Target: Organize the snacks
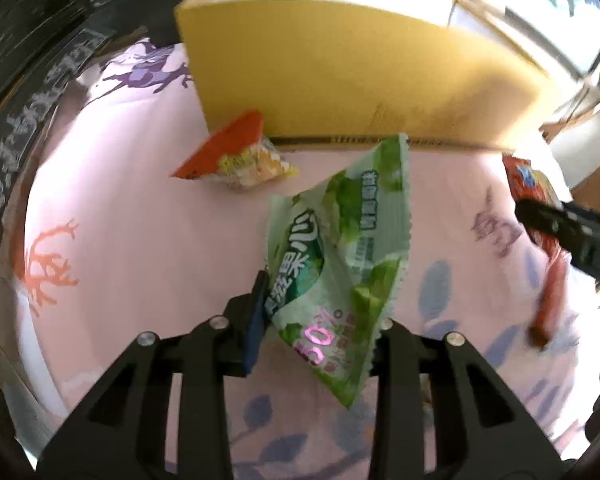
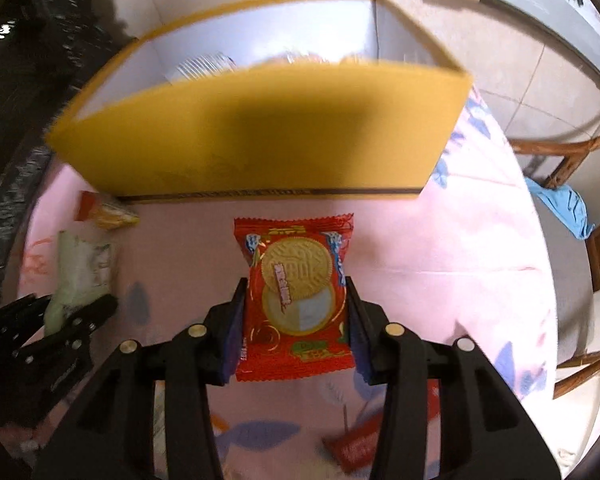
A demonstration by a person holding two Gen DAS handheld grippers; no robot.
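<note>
Centrally in the left wrist view, the green snack packet (image 1: 332, 272) hangs tilted between the fingers of the left gripper (image 1: 320, 320), which is clenched on its lower end. Just above and to its left an orange-topped packet (image 1: 236, 156) lies on the cloth against the foot of the yellow box (image 1: 340, 72). At the right edge the right gripper (image 1: 572, 236) shows as a dark bar over a blurred red wrapper.

Only the right wrist view shows that wrapper clearly: the red biscuit packet (image 2: 296, 300), printed with two round biscuits, sits upright between both pads of the right gripper (image 2: 296, 320), grasped at its sides. That view also looks into the box's white interior, where wrapped snacks (image 2: 204, 66) lie, and catches another red packet (image 2: 356, 446) on the cloth at the bottom.

Everything rests on a pink patterned cloth (image 1: 140, 240). Beyond are a tiled floor (image 2: 520, 72) and wooden chairs (image 2: 572, 152), one carrying a blue cloth (image 2: 564, 208).
</note>
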